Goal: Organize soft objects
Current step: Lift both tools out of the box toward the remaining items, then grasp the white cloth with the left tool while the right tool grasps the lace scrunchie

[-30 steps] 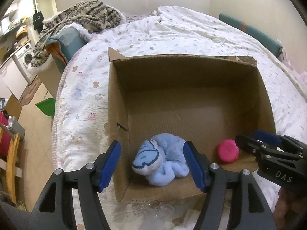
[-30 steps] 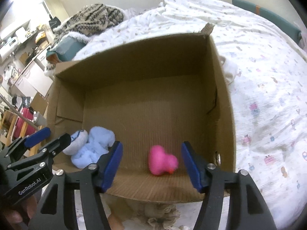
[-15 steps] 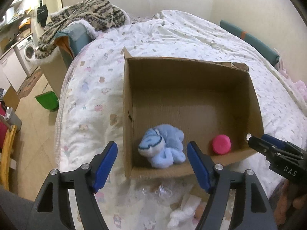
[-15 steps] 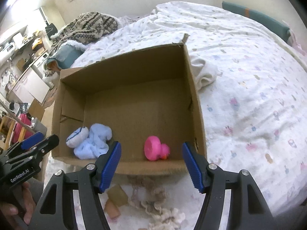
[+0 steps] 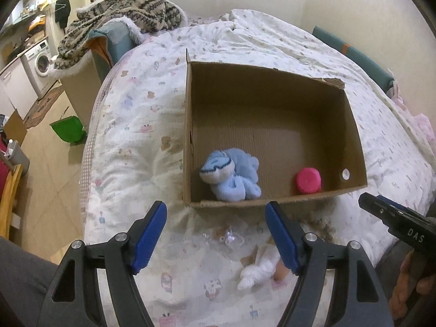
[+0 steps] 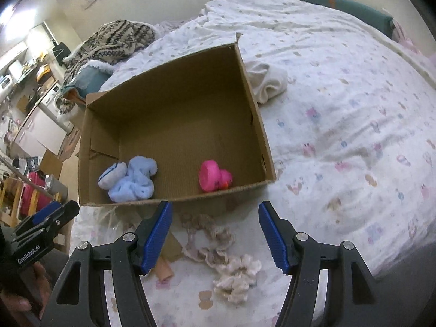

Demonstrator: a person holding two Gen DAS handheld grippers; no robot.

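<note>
An open cardboard box (image 5: 272, 87) (image 6: 174, 65) sits on the bed. Inside lie a light blue plush (image 5: 231, 174) (image 6: 130, 179) at the near left and a pink rubber duck (image 5: 308, 180) (image 6: 214, 175) at the near right. My left gripper (image 5: 216, 235) is open and empty, held in front of the box's near wall. My right gripper (image 6: 215, 235) is open and empty, above a beige knitted scrunchie-like piece (image 6: 218, 248). A white cloth bundle (image 5: 259, 271) and a crumpled clear wrapper (image 5: 229, 237) lie on the bedding before the box.
A folded cream towel (image 6: 268, 81) lies just right of the box. A patterned knit blanket (image 5: 120, 13) is piled at the bed's far left. The bed's left edge drops to the floor with a green bin (image 5: 68, 132). A small tan tube (image 6: 163, 269) lies by the scrunchie.
Both grippers have pulled back and up out of the box, open and empty. The blue plush and pink duck stay inside; items on the bedding in front have come into view.
</note>
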